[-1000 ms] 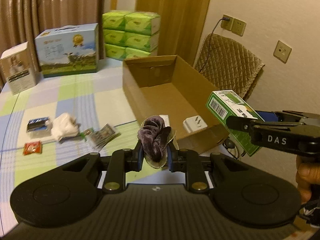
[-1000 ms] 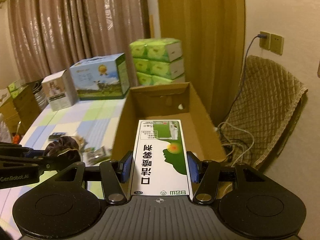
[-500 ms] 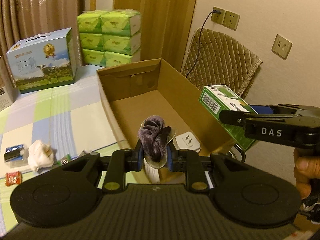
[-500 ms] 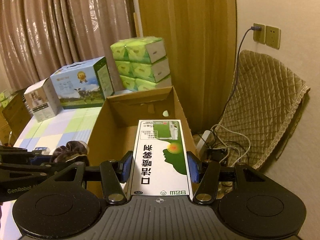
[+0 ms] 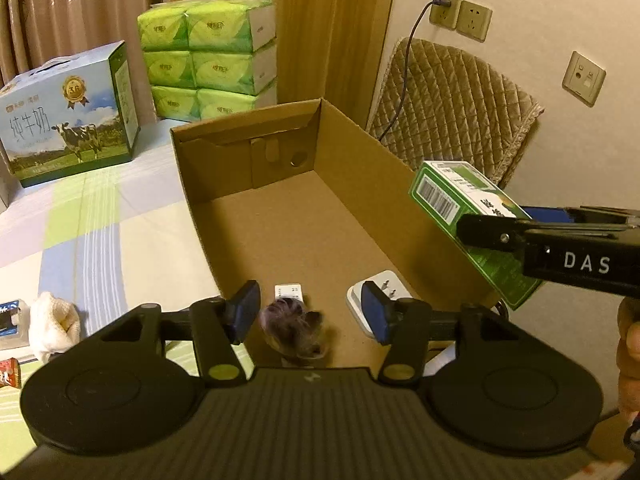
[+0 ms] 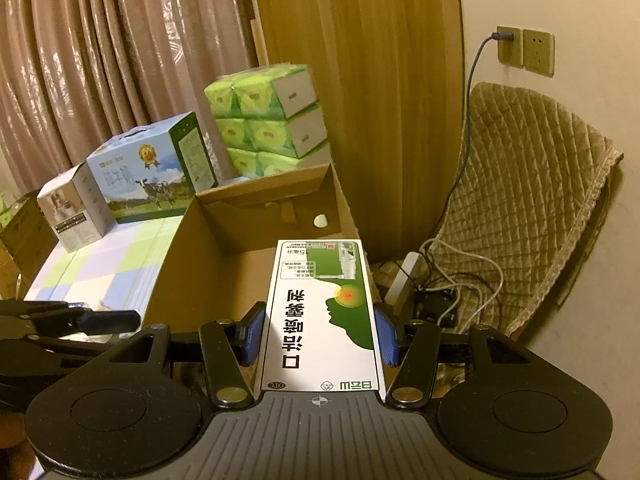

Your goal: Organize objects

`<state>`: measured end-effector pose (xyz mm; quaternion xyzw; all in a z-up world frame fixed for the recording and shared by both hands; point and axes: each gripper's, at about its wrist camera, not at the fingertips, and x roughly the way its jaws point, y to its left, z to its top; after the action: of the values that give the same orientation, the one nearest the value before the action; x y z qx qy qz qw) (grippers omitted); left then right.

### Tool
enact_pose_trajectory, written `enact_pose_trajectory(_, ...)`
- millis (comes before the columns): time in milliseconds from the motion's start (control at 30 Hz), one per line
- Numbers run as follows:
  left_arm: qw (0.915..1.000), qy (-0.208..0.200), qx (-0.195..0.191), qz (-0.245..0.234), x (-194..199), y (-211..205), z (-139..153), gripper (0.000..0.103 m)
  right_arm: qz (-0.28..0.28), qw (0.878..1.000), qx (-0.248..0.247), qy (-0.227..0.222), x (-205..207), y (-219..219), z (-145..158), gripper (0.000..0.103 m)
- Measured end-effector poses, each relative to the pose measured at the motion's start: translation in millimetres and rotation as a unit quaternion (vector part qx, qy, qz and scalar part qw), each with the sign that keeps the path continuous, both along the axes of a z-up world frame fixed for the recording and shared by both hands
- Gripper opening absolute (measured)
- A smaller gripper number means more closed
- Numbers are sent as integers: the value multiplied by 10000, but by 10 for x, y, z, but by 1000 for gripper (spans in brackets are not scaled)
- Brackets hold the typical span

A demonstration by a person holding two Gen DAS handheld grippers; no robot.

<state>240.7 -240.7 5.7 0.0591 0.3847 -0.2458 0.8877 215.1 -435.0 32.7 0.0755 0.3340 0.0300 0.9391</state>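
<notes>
My left gripper is open over the near end of the open cardboard box. A dark purple scrunchie is between and below its fingers, blurred, free of the pads, inside the box. A white plug adapter and a small white item lie on the box floor. My right gripper is shut on a green and white medicine box, held above the box's right side; it also shows in the left wrist view.
On the checked bed cover lie a white cloth, a small dark packet and a red packet. A milk carton box and stacked green tissue packs stand behind. A quilted chair and cables are to the right.
My left gripper moved over the box and opened; the scrunchie left its pads and dropped toward the box floor. My right gripper kept hold of the medicine box and shifted slightly right.
</notes>
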Motion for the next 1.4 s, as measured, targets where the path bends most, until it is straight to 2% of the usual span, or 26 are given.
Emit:
enact_pose_trajectory(333, 9996, -192, -85, 189, -101, 294, 166, 50, 173, 9998, 103, 0, 105, 174, -9, 52)
enact_pose_trajectory(467, 9993, -169, -179, 286, -126, 417, 207, 50, 165, 9993, 301, -175, 199, 220, -24, 53)
enact_pose_trajectory(533, 9991, -176, -196, 337, -147, 476, 209, 51, 142, 9986, 462, -203, 251, 210, -31, 65)
enact_pose_trajectory(767, 9979, -136, -245, 581, -264, 721, 175, 53, 78, 9984, 511, -220, 109, 197, 33, 68)
enact_pose_trajectory(1000, 9956, -109, -345, 867, -500, 1048, 188, 60, 141, 9978, 590, -280, -220, 338, 154, 78)
enact_pose_trajectory(1067, 9946, -112, -359, 969, -584, 1160, 204, 64, 227, 9973, 629, -319, -327, 429, 211, 80)
enact_pose_trajectory(1133, 9936, -128, -376, 1055, -682, 1288, 234, 74, 320, 9965, 678, -364, -434, 532, 264, 83)
enact_pose_trajectory(1200, 9933, -165, -356, 1091, -787, 1410, 256, 78, 441, 9959, 684, -403, -551, 660, 303, 86)
enact_pose_trajectory(1400, 9884, -188, -285, 1481, -1081, 1846, 280, 85, 769, 9944, 591, -419, -834, 1061, 339, 98)
